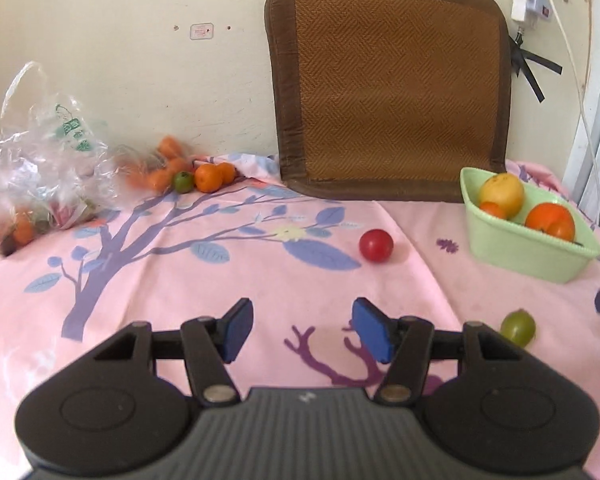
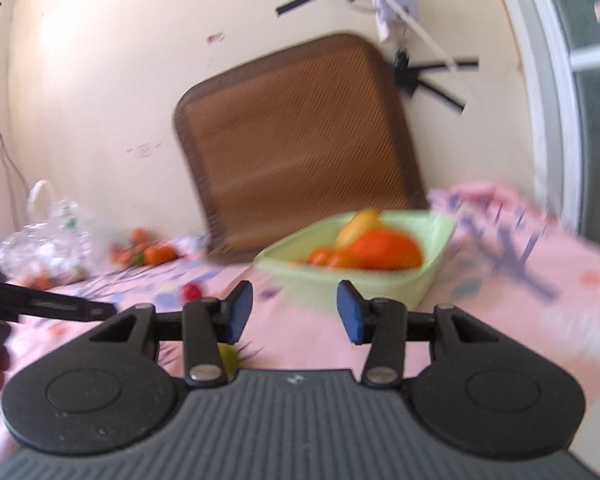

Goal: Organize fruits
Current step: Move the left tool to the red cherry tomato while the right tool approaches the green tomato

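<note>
A light green basket (image 1: 512, 252) at the right holds a yellow fruit (image 1: 502, 193) and oranges (image 1: 550, 219). A red fruit (image 1: 376, 245) lies on the pink cloth ahead of my left gripper (image 1: 302, 330), which is open and empty. A green fruit (image 1: 518, 328) lies to its right. Several oranges and a green fruit (image 1: 183, 181) lie by the wall. My right gripper (image 2: 294, 312) is open and empty just before the basket (image 2: 380, 280); the view is blurred. A green fruit (image 2: 229, 357) lies under its left finger.
A clear plastic bag (image 1: 40, 168) with fruit sits at the far left. A brown woven mat (image 1: 392, 92) leans on the wall behind the basket. White cables (image 1: 568, 40) hang at the right. A pink patterned cloth (image 1: 220, 272) covers the surface.
</note>
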A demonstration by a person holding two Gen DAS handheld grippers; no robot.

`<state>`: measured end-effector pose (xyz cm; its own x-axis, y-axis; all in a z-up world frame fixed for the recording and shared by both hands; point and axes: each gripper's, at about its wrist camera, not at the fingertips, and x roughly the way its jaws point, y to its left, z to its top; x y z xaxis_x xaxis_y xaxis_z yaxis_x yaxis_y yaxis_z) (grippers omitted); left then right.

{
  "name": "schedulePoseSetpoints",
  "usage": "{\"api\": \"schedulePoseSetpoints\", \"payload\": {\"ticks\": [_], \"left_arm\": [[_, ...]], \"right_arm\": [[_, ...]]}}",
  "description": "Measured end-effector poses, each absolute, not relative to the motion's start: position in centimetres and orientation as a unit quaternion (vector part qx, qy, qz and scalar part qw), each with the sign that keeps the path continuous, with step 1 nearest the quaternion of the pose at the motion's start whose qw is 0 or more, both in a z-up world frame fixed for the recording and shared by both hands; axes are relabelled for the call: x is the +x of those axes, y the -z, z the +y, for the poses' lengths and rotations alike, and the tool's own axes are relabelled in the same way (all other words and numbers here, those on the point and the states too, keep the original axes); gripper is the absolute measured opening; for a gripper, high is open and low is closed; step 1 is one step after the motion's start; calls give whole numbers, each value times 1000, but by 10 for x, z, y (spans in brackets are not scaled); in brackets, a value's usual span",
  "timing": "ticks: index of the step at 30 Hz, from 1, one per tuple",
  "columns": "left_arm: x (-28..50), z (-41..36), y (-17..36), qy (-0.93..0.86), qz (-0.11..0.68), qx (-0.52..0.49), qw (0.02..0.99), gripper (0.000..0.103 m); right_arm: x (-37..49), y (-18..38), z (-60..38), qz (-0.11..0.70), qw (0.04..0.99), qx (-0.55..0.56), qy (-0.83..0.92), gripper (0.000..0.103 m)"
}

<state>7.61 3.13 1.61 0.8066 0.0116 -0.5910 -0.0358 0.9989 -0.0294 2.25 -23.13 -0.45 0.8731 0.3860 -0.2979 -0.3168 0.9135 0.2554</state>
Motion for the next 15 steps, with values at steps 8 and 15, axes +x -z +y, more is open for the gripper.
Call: {"api": "schedulePoseSetpoints", "payload": {"ticks": [8, 15], "left_arm": [[67, 36, 3, -17, 322, -29, 946, 59], [65, 45, 3, -22, 320, -57, 946, 59]], "right_arm": [[12, 20, -202, 224, 953, 77, -187, 49], [16, 26, -202, 241, 950, 79, -182, 49]]}}
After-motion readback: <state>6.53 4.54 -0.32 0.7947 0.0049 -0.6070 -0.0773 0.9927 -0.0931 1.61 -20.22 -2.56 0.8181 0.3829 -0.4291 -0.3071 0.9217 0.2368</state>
